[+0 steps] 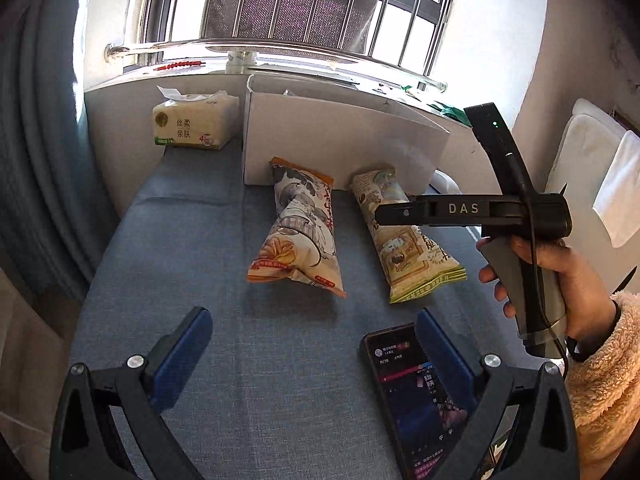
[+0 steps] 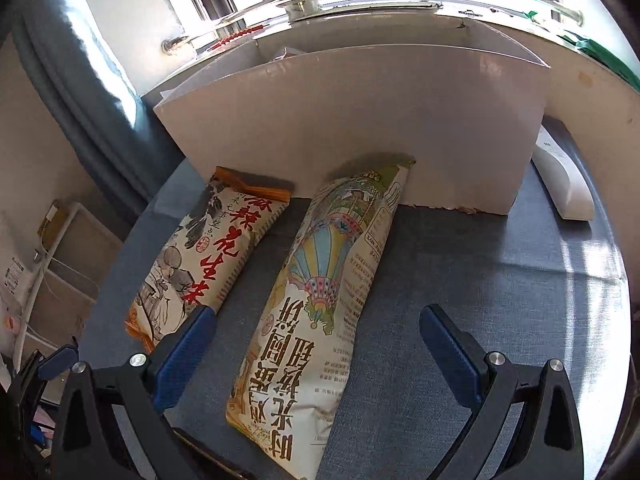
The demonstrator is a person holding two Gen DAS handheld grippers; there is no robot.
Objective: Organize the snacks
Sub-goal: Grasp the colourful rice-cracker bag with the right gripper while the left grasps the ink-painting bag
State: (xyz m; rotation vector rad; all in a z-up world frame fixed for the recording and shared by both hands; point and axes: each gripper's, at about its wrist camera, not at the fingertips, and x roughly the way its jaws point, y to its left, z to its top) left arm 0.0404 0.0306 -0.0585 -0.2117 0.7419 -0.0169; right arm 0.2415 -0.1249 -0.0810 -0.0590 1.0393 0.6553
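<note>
Snack bags (image 2: 308, 300) lie before both grippers' parted jaws (phone (image 1: 416, 396) only in left view).

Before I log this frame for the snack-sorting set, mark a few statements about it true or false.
1. Both snack bags lie inside the white box. False: the orange bag and green bag lie on the blue cloth in front of it.
2. The right gripper is open. True.
3. The left gripper grips the phone. False: it is open, holding nothing.
4. A tissue pack sits left of the box. True.
</note>
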